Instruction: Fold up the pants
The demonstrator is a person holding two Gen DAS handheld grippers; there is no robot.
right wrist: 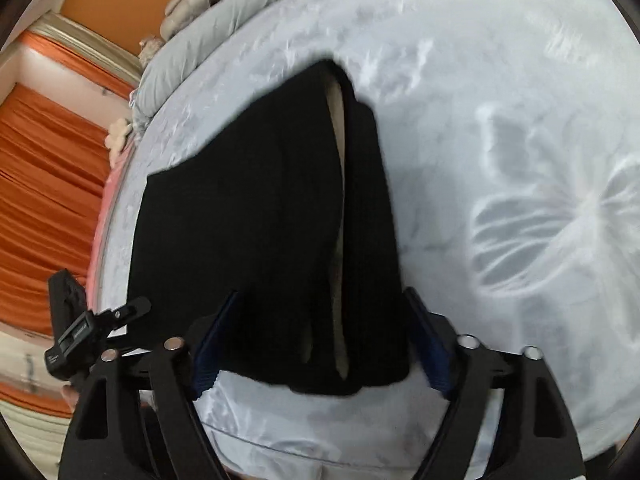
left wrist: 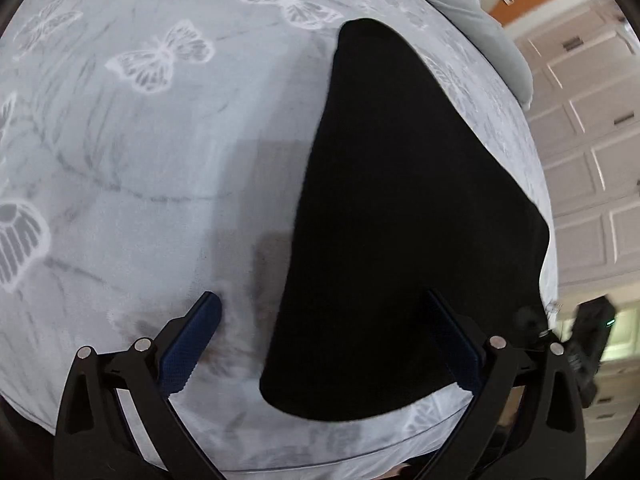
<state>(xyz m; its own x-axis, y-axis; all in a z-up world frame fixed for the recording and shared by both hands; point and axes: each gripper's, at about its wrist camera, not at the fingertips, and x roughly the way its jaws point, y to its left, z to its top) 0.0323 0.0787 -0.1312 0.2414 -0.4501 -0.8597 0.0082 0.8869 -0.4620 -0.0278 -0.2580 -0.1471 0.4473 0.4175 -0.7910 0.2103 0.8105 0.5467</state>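
Left gripper: jaws spread wide, blue pads clear of any cloth, nothing held. It points steeply down at the near edge of the bed; its left finger stands over bare sheet, its right finger over the dark cloth.

Right gripper: jaws likewise parted, with the near end of the pants lying between the pads. No pad is seen pressing on the cloth, so it is judged not gripped. This gripper also tilts down and forward over the bed's near edge.

Bed: largest item, fills both views, covered by a pale sheet with a butterfly print. A grey pillow lies along the far side, upper left of the right wrist view.

Pants: black, spread flat on the sheet, running from lower centre toward upper centre in both views. In the right wrist view a pale seam or lining shows along a lengthwise fold, which suggests the legs are already laid one over the other. The waist or hem end lies nearest the grippers; which, I cannot tell.

Judgement: both grippers are set astride the near end, probably to take its two corners and carry them toward the far end for a crosswise fold.
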